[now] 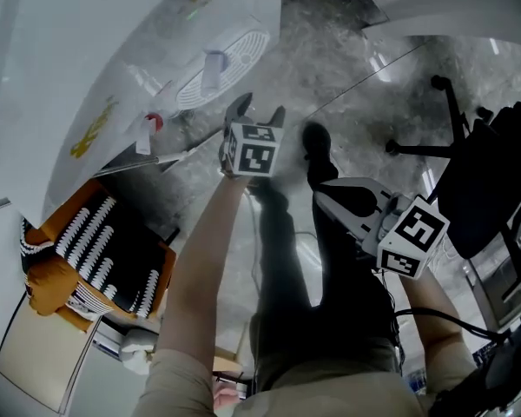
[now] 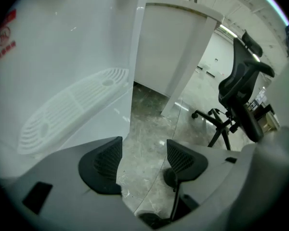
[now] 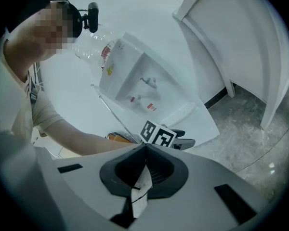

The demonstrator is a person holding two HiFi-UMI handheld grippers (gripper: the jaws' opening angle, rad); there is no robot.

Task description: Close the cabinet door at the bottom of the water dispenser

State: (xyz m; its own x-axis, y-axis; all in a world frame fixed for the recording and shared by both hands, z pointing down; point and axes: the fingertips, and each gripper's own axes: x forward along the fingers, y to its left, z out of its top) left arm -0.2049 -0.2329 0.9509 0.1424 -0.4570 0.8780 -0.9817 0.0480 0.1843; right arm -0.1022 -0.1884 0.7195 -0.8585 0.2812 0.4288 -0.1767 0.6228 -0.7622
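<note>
The white water dispenser (image 1: 113,68) fills the upper left of the head view, its round drip grille (image 1: 219,66) facing up. From its lower part a thin pale edge (image 1: 161,157) runs out toward my left gripper's marker cube; it looks like the open cabinet door seen edge-on. My left gripper (image 1: 259,109) is held out just right of the grille, open, with nothing between its fingers. In the left gripper view the left gripper (image 2: 143,150) frames bare floor, with the grille (image 2: 77,107) to its left. My right gripper (image 1: 323,191) hangs back over the person's legs, shut; a white strip (image 3: 139,189) shows in its seam.
A black office chair (image 1: 486,181) stands at the right on the marbled floor. A white counter (image 2: 178,42) rises beyond the dispenser. An orange and black-and-white striped bundle (image 1: 95,250) lies below the dispenser, left of my arm. The person's shoe (image 1: 317,142) is near the left gripper.
</note>
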